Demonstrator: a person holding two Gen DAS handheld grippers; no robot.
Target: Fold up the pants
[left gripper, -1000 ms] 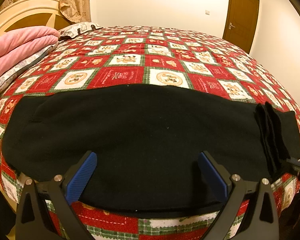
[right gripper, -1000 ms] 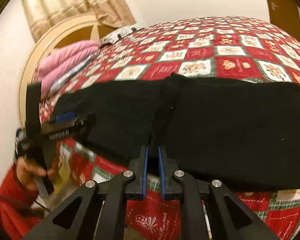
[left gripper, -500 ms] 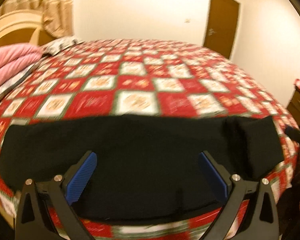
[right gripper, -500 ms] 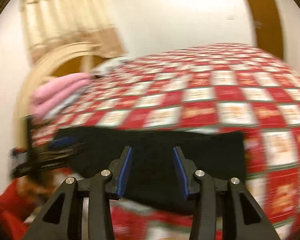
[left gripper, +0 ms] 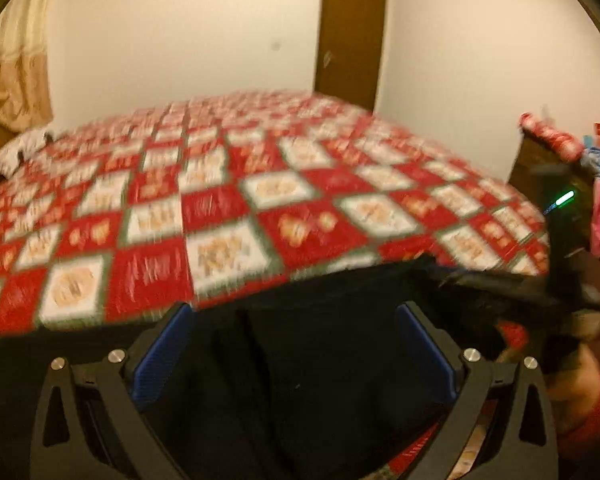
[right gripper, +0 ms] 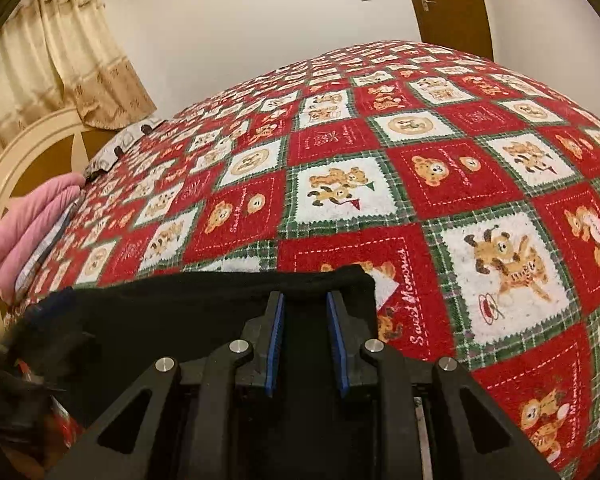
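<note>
Black pants (left gripper: pixel 320 360) lie along the near edge of the bed. My left gripper (left gripper: pixel 294 314) hovers over them wide open, with nothing pressed between its blue pads. In the right wrist view the pants' squared right end (right gripper: pixel 340 280) lies under my right gripper (right gripper: pixel 306 300). Its jaws stand a narrow gap apart and are closing. Black cloth shows in the gap, but the pads do not visibly press on it. A hand in a red sleeve (left gripper: pixel 584 376) carries the right gripper's black housing (left gripper: pixel 560 248) at the right of the left wrist view.
The bed has a red, white and green patchwork cover (right gripper: pixel 440 168) stretching far beyond the pants. A pink folded blanket (right gripper: pixel 32 236) and a pillow (right gripper: pixel 124 144) lie by the headboard at left. A brown door (left gripper: pixel 350 40) stands behind, with a dresser of clutter (left gripper: pixel 560 148) at right.
Both views have swung right along the pants. My right gripper let go of the middle fold, opened, moved to the pants' right end and narrowed again. The left gripper stayed wide open.
</note>
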